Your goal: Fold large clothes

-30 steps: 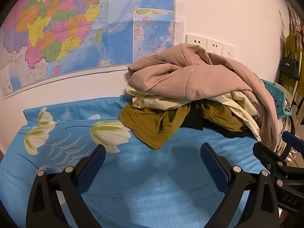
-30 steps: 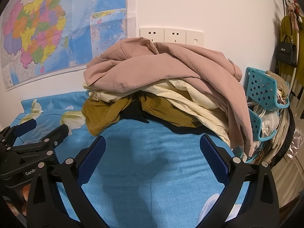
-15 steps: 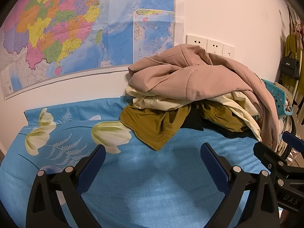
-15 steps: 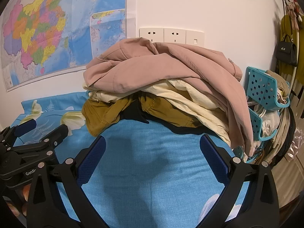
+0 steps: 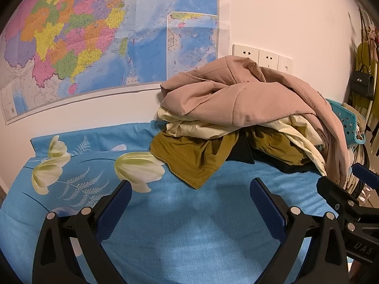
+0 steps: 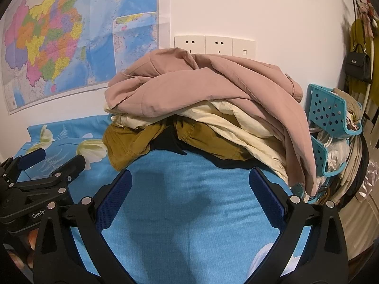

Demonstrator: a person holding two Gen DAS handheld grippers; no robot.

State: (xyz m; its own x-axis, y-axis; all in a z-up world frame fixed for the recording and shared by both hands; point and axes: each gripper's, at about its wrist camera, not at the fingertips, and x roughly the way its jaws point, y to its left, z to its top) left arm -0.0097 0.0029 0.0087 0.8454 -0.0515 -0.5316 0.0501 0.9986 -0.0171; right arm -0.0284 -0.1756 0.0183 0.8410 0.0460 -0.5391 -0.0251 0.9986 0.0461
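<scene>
Underneath the pink jacket [image 6: 213, 87], a half-hidden black garment [image 6: 168, 142]; both grippers' fingers [image 5: 113, 203] spread, empty.

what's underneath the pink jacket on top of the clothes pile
Under the pink jacket lies a cream garment, then mustard-brown clothing and a black piece, all on the blue floral bedsheet. Anything deeper in the pile is covered.

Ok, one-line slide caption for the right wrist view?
Right gripper open and empty above the blue bedsheet, facing an unfolded clothes pile topped by a pink jacket.
</scene>
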